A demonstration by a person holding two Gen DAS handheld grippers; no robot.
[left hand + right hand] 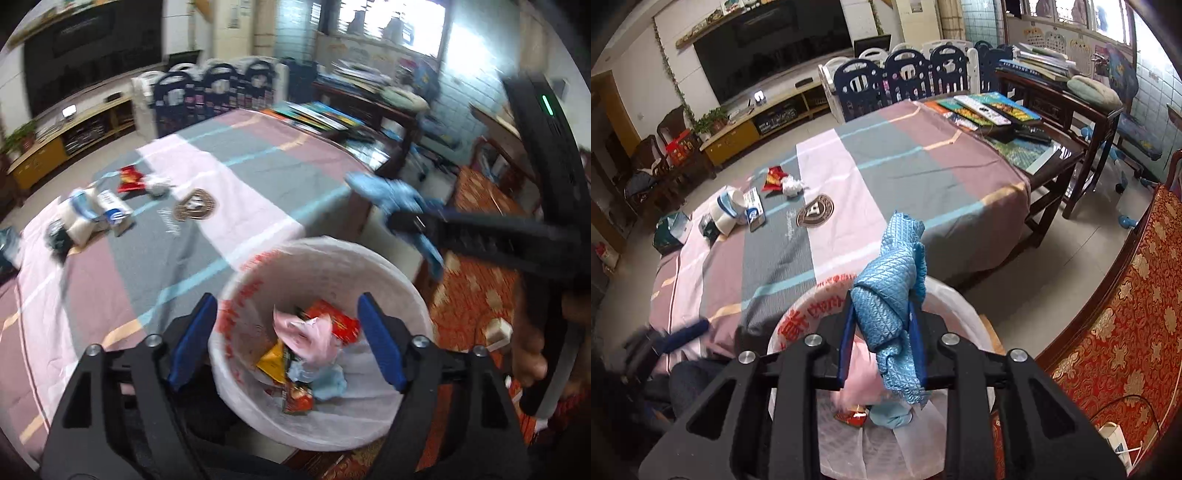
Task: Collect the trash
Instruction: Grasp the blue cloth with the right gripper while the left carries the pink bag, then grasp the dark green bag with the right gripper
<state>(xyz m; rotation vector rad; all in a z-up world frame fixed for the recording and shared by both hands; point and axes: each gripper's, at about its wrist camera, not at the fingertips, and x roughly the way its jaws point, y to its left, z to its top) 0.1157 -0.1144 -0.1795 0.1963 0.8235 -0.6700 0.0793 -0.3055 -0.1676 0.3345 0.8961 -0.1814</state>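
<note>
Over the white bin (325,266), the left tongs (288,339) gape wide and empty, while the right tongs (882,343) squeeze a blue cloth (890,291).

Books (993,107) lie on the striped tablecloth (886,166); blue chairs (908,77) stand behind.

counter cloth (886,177): broad blocks of pink, grey and mauve, thin light-blue and peach lines, one round brown-and-white badge (814,215). bin liner (369,266): white, red print near rim. inside it: pink paper (314,332), red and yellow wrappers (343,321). cloth (890,295) in right tool (882,347): light blue, diamond weave. tool pads: blue on black. chair cushion (1126,314): red with gold floral pattern.
</note>
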